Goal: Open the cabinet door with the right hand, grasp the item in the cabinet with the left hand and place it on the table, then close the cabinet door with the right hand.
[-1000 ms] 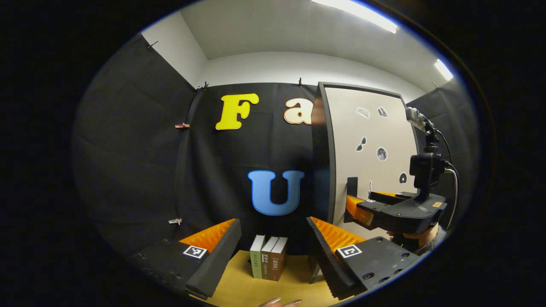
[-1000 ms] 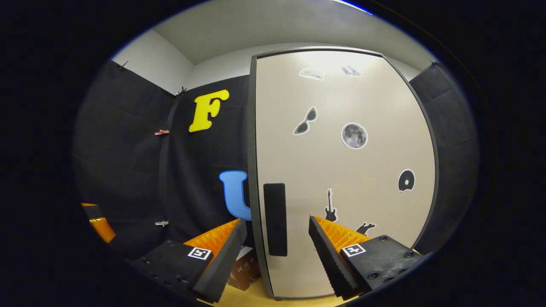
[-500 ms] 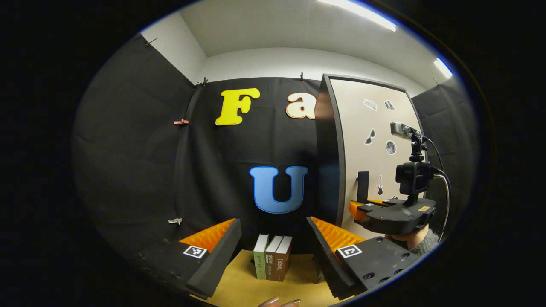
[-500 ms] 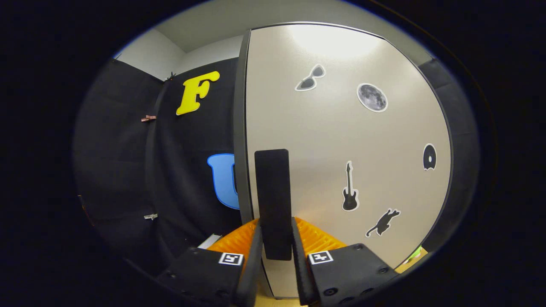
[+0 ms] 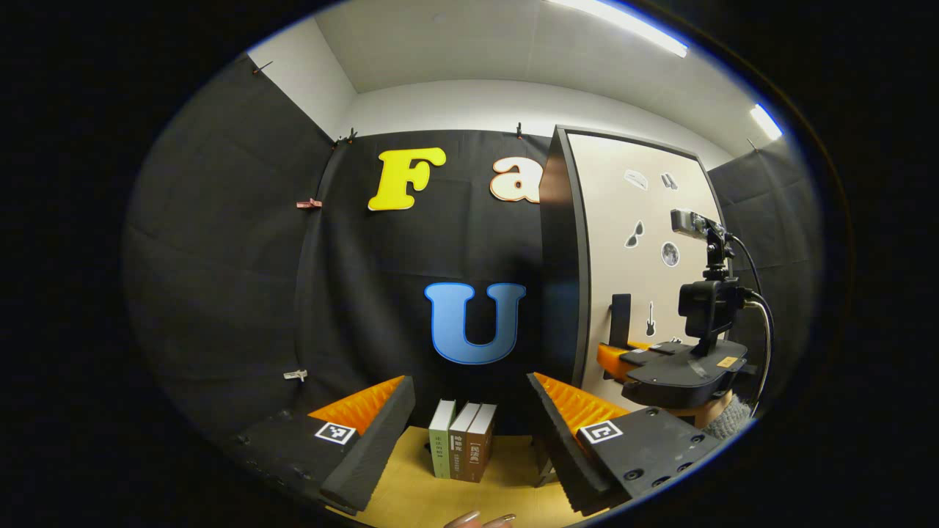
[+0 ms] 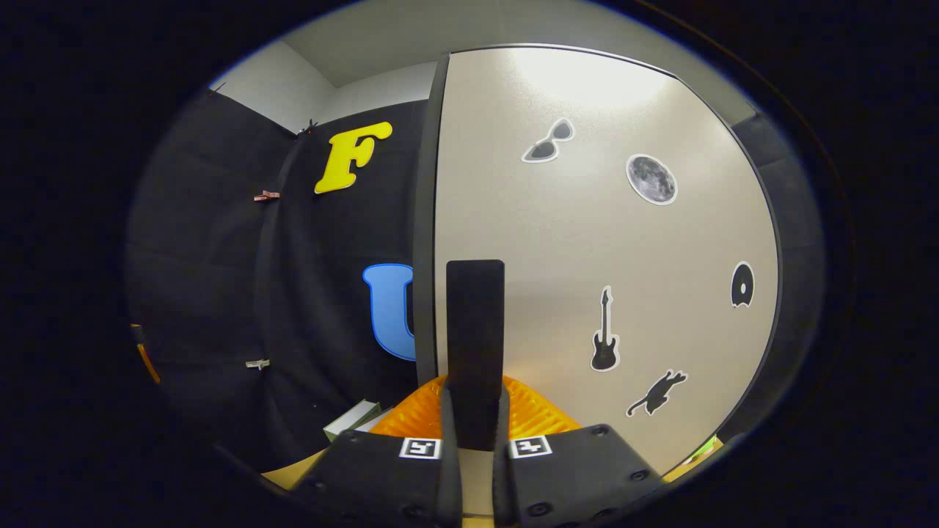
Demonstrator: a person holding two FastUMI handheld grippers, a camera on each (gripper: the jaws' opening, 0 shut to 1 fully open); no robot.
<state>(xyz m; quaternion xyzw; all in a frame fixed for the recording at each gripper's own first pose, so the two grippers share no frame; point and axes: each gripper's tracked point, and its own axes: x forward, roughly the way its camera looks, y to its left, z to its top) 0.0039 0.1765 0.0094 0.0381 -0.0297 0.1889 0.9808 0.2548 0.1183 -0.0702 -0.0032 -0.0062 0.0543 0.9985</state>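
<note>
Black cloth walls (image 5: 242,242), white ceiling (image 5: 469,51), strip lights (image 5: 623,18)

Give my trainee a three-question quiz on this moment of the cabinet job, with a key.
1. True or false: the right gripper is shut on the door handle.
2. How many books stand on the table?
3. The left gripper is: A open, B shut on a book, C shut on the handle.

Key: 1 true. 2 three. 3 A.
</note>
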